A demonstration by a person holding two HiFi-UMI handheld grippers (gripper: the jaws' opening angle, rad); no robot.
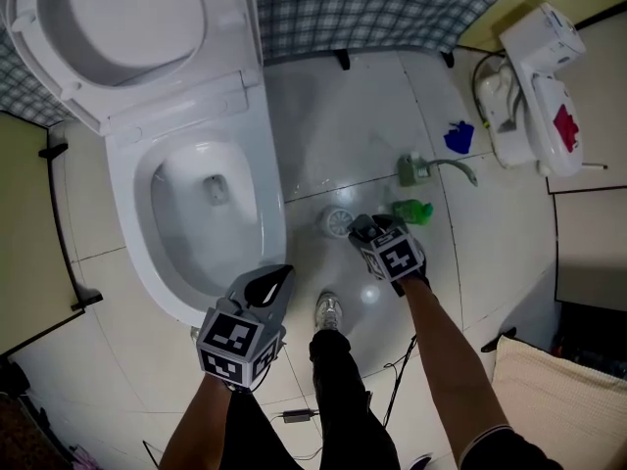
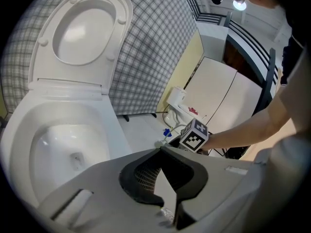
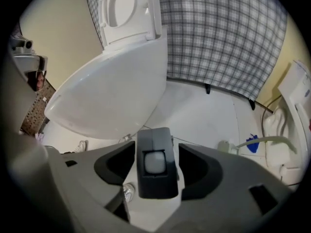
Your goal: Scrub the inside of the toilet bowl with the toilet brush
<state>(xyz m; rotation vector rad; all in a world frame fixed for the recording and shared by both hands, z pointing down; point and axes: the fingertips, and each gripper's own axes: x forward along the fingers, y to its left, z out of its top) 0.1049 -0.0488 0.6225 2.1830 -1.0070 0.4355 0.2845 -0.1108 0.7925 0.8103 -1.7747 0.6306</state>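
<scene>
Head view: the left gripper [image 1: 279, 277], jaws pressed together on nothing, is being held above the front rim of the open toilet bowl [image 1: 125, 213]. The right gripper [image 1: 370, 228] is being pointed down at the floor [image 1: 323, 125], its jaws spread wide with a dark grey block [image 3: 155, 178] standing between them. A long-handled brush [image 1: 416, 170] is lying just beyond.

White tiled floor [image 1: 343, 116] — toilet [image 1: 272, 213] stands left; blue scrap [image 1: 458, 137], green bottle [image 1: 413, 211] and round white holder [image 1: 338, 223] mid-floor — white appliance [image 1: 534, 86] right.
</scene>
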